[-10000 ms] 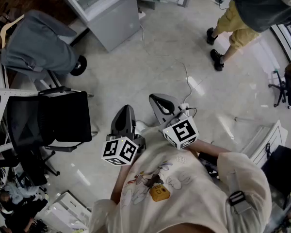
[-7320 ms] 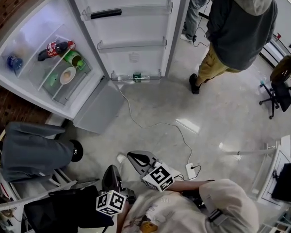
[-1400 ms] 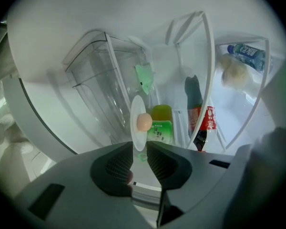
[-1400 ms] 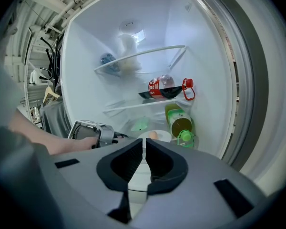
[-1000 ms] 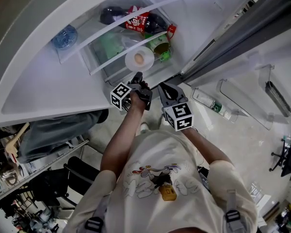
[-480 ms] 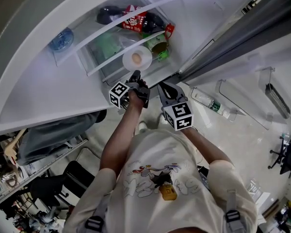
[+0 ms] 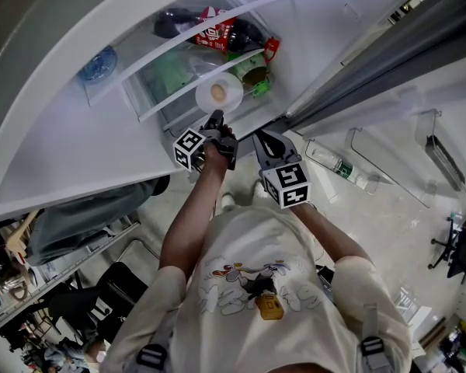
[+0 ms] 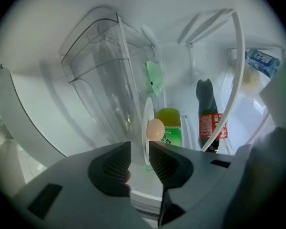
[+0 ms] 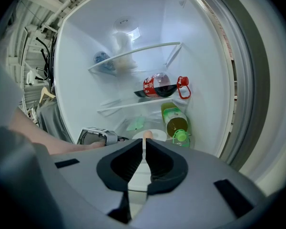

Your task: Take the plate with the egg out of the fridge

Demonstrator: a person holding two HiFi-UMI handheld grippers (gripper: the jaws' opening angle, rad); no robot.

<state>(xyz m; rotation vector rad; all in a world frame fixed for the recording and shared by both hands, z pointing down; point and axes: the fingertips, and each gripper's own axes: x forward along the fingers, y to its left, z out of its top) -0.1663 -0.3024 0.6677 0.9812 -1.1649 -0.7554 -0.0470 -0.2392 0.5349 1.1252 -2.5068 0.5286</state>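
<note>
Closing in: left gripper (image 8: 139, 151) — jaws slightly apart, straddling plate (image 8: 147, 118) rim
Plate: low in fridge (image 7: 78, 146), 12 o'clock of it, egg (image 8: 155, 129) aboard
Right gripper (image 9: 144, 151): pressed together, empty
Next: pinch — withdraw level

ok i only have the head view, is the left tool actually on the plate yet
Observer: Not clamped. The left gripper view shows the left tool with its jaws apart and the plate edge-on between them.
Operator: which side has the slack
Observer: The rim lies close to the jaw on the side of the egg. The gap is at the other jaw.
Operator: and the right tool
Observer: In the right gripper view the right tool has its jaws together, with nothing between them.
</note>
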